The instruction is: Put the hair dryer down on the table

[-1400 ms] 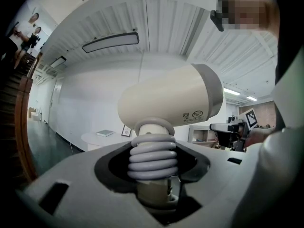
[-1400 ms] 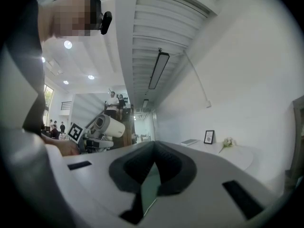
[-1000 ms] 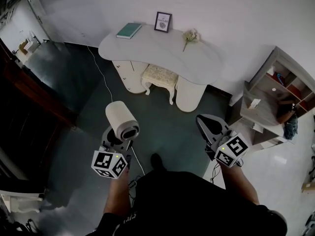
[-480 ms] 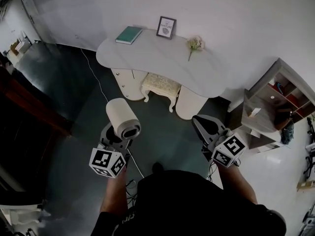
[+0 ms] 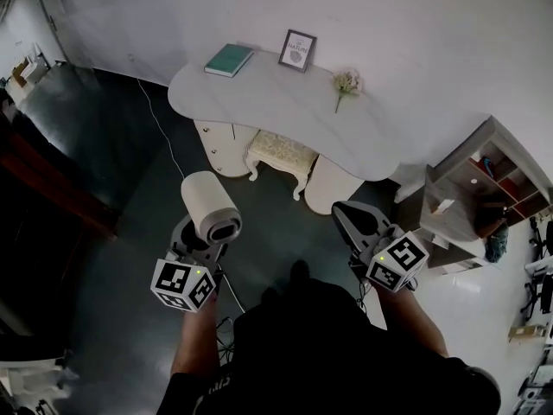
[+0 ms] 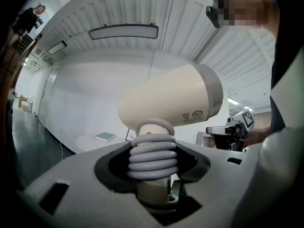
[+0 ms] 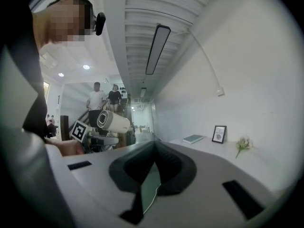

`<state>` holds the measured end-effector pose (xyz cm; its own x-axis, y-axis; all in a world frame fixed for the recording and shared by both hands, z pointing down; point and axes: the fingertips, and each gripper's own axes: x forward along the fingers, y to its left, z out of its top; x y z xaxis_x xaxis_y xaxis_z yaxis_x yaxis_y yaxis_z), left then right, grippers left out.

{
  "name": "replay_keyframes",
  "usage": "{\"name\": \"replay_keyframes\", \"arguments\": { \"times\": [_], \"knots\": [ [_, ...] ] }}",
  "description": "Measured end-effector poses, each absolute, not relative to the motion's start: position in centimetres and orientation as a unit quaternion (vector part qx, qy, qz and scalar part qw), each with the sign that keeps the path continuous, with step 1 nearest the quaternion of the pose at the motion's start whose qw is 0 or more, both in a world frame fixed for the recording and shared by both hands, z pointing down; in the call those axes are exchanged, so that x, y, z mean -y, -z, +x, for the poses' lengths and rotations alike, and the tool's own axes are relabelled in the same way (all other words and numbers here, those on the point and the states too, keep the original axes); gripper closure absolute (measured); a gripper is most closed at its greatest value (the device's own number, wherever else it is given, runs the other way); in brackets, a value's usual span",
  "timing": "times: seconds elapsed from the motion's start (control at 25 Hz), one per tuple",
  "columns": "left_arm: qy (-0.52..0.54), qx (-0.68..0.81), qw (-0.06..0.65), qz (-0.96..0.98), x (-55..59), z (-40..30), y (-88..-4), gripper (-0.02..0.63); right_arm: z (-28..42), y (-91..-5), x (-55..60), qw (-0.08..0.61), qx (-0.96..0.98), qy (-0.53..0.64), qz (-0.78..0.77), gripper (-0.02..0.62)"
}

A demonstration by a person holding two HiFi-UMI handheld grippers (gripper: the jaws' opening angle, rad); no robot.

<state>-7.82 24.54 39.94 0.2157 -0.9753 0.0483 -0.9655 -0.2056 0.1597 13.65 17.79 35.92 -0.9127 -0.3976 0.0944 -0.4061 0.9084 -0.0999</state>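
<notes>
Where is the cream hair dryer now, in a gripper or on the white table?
Held: the left gripper is shut on the handle of the cream hair dryer; the white table stands apart.

Head view is kinda dim: the floor (image 5: 147,188) goes almost black at left, while the wall (image 5: 415,24) and tabletop (image 5: 285,102) are evenly lit, with soft shadow underneath. Both gripper views have heavy fisheye bending and dark corners. The ceiling strip light (image 6: 122,31) glows bright. The hair dryer (image 6: 171,99) looks sharp and softly lit, background a bit hazy.
</notes>
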Motion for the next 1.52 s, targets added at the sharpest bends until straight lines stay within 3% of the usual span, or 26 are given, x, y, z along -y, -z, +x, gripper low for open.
{"name": "replay_keyframes", "arguments": {
  "times": [0.4, 0.92, 1.28, 1.52],
  "knots": [
    [0.055, 0.652, 0.105, 0.749, -20.4, -11.3, -40.9, 0.385, 8.2, -37.0, -10.7, 0.018, 0.986, -0.073, 0.152, 0.591],
    [0.061, 0.676, 0.105, 0.726, -4.7, -16.2, -38.4, 0.385, 3.6, -38.0, 6.9, 0.004, 0.989, -0.088, 0.120, 0.591],
    [0.064, 0.671, 0.122, 0.729, 2.1, -18.7, -39.6, 0.385, 1.3, -39.4, 13.7, 0.034, 0.987, -0.094, 0.123, 0.591],
    [0.079, 0.651, 0.127, 0.744, 7.2, -23.9, -40.6, 0.385, -3.8, -39.2, 17.7, 0.043, 0.984, -0.090, 0.146, 0.591]
  ]
}}
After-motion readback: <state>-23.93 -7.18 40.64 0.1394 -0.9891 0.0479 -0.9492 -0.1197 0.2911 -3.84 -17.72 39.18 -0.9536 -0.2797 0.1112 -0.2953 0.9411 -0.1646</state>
